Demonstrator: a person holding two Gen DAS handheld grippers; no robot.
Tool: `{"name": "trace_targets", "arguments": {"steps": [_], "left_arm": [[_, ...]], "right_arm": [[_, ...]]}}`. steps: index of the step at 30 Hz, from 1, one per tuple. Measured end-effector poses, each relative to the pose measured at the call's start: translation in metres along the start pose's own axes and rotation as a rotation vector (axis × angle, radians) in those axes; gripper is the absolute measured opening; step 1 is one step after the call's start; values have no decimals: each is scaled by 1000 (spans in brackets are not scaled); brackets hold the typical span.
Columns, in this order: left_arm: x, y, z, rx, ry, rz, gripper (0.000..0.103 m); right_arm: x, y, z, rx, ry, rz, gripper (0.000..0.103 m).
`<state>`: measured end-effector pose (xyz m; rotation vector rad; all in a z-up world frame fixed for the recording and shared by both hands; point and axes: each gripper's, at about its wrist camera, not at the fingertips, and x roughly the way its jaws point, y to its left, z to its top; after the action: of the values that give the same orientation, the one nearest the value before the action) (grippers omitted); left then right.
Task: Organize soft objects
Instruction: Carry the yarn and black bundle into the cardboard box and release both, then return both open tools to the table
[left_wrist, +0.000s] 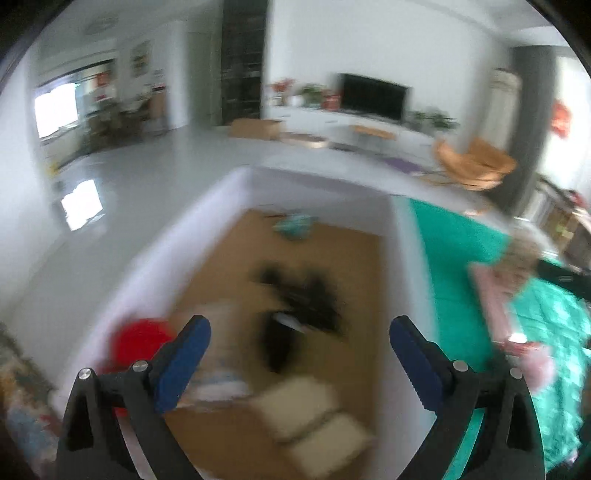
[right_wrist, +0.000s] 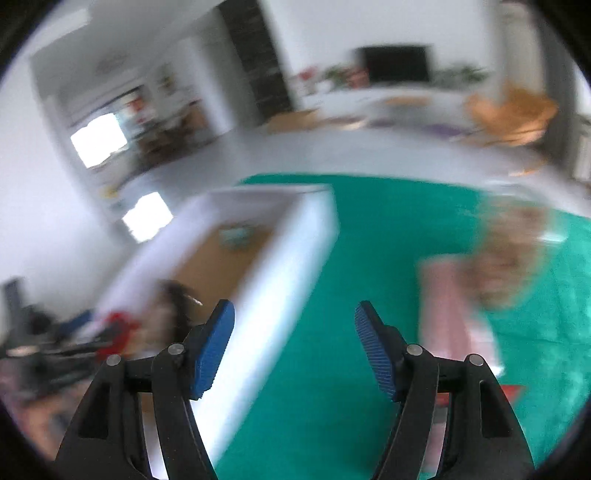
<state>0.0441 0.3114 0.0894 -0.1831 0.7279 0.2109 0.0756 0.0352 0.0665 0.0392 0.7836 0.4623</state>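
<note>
Blue-padded left tool (left_wrist: 300, 334) spread wide with nothing between the pads, hanging over the open white-walled box (left_wrist: 192, 236). On the brown floor of the box: a cream cushion-like piece (left_wrist: 310, 417) at the near end, a black soft heap (left_wrist: 295, 306) at the middle, a red thing (left_wrist: 140, 343) against the left wall, a small teal item (left_wrist: 295, 225) at the far end. Right of the box, on the green cloth (left_wrist: 461, 236), a pink item (left_wrist: 495, 295) topped with a tan fuzzy mass (left_wrist: 521, 254), too blurred to name. Right tool (right_wrist: 294, 318) likewise spread and empty, poised above the cloth just right of the box's near corner. Pink-and-tan item well apart from the box, further right on the cloth. Both views smeared.
</note>
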Motion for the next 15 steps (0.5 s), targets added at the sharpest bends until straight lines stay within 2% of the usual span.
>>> {"name": "trace_targets", "arguments": {"steps": [2,3,5,7,9,11,13,15], "left_arm": [[-4,-41,-4,46,0,-106,97],[-5,-68,-7,84,4,-172,97],[-6,-113,-19,160,22,-279,98],[2,-150,-32,217,52,-340,100],[23,-188,-50,268,97,-355,100],[49,-208,-63,290,127,-353,100],[77,-219,-75,287,150,-331,100],[98,-224,-83,277,179,-308,100]], "right_arm": [[-13,-48,-10,51,-26,-105,71],[-23,-85,-23,102,-39,-180,71],[-36,-132,-42,182,-50,-280,71],[-51,-187,-74,275,-42,-390,71],[-61,-230,-107,347,-21,-475,71],[-65,-256,-134,385,8,-523,71],[-66,-277,-153,402,34,-551,71],[-69,-282,-171,406,50,-570,71]]}}
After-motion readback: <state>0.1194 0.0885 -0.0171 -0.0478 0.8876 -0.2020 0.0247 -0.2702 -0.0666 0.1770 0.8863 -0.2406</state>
